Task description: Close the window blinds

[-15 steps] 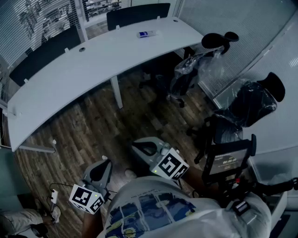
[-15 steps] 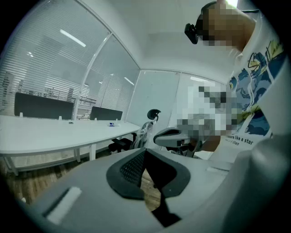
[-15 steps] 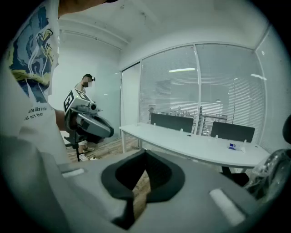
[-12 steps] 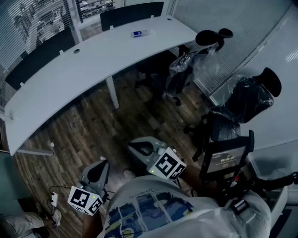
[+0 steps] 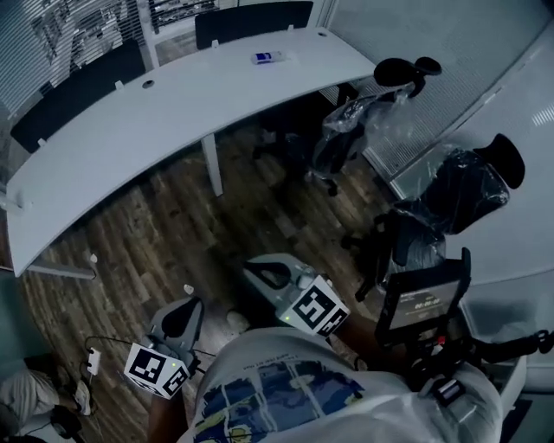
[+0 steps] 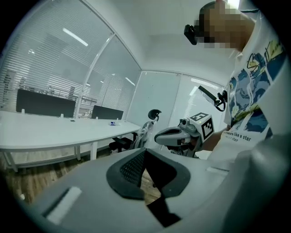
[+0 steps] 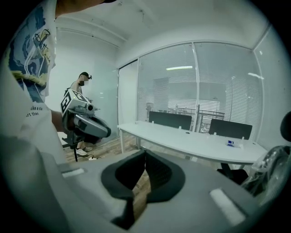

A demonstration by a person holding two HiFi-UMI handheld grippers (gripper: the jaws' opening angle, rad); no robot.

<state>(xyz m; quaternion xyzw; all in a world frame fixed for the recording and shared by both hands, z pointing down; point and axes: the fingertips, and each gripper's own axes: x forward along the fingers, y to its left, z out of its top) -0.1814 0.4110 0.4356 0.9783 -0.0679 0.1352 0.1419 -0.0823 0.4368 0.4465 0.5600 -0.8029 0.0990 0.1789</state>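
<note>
Slatted window blinds hang behind the far side of the long white desk; they also fill the glass wall in the left gripper view and the right gripper view. My left gripper is held low by my torso, jaws shut with nothing in them. My right gripper sits beside it over the wooden floor, also shut and empty. Both are far from the blinds.
Two plastic-wrapped office chairs stand to the right. A tripod with a small screen is close at my right. A small blue-white object lies on the desk. Another person's legs and a power strip are at lower left.
The head view has swung slightly, so the desk and chairs sit a little differently in frame. Both grippers remain low near my torso with jaws shut.
</note>
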